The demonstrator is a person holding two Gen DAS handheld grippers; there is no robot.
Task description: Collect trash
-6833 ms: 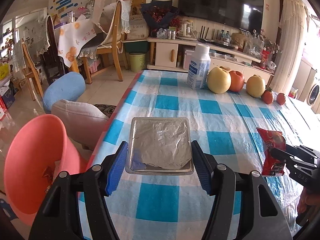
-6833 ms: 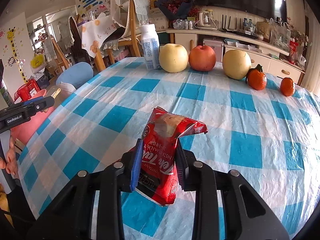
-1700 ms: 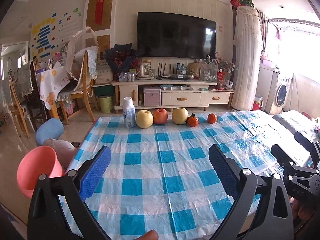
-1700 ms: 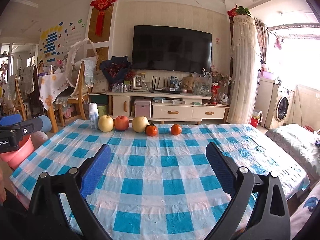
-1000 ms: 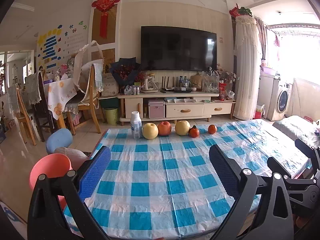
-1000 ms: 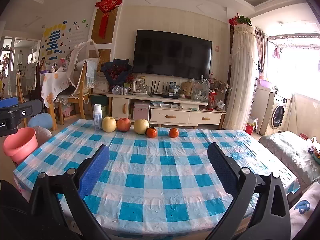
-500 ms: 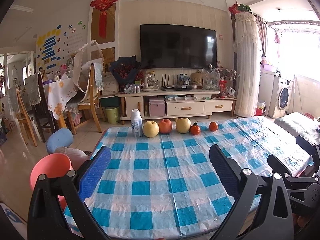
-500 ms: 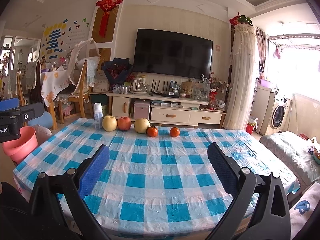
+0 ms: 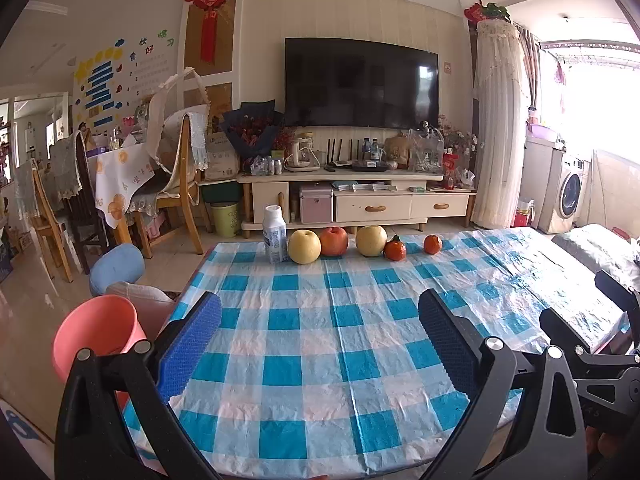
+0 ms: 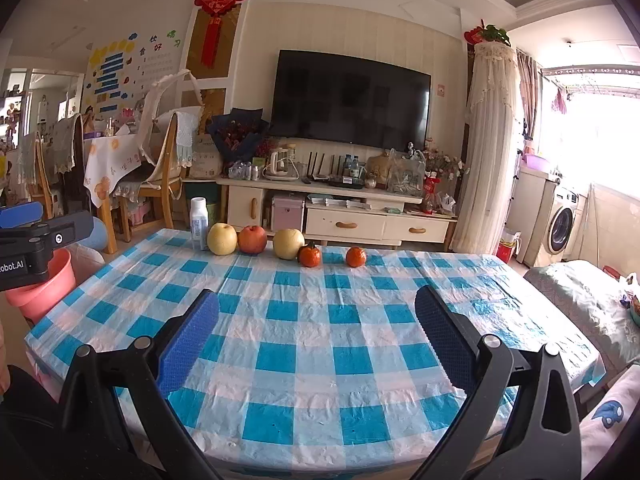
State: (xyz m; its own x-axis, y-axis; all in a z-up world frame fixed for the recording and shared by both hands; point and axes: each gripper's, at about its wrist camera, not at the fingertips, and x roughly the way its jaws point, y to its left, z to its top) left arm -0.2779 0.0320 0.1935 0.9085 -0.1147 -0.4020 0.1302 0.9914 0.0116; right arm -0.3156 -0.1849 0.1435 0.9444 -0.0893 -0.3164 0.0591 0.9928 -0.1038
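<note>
Both my left gripper [image 9: 320,344] and right gripper [image 10: 316,340] hang spread wide and empty above the checked tablecloth [image 10: 312,320]. I see no trash there, only fruit [image 10: 253,239] and a bottle [image 10: 199,223], so I hold back and scan before reaching.

The left tongs [image 9: 318,344] are hanging wide apart over the checked table [image 9: 320,364], with a pink bin [image 9: 94,336] standing beside its left edge.

Both wrist views face across the shared table [image 9: 320,344], seemingly from its near edge.
</note>
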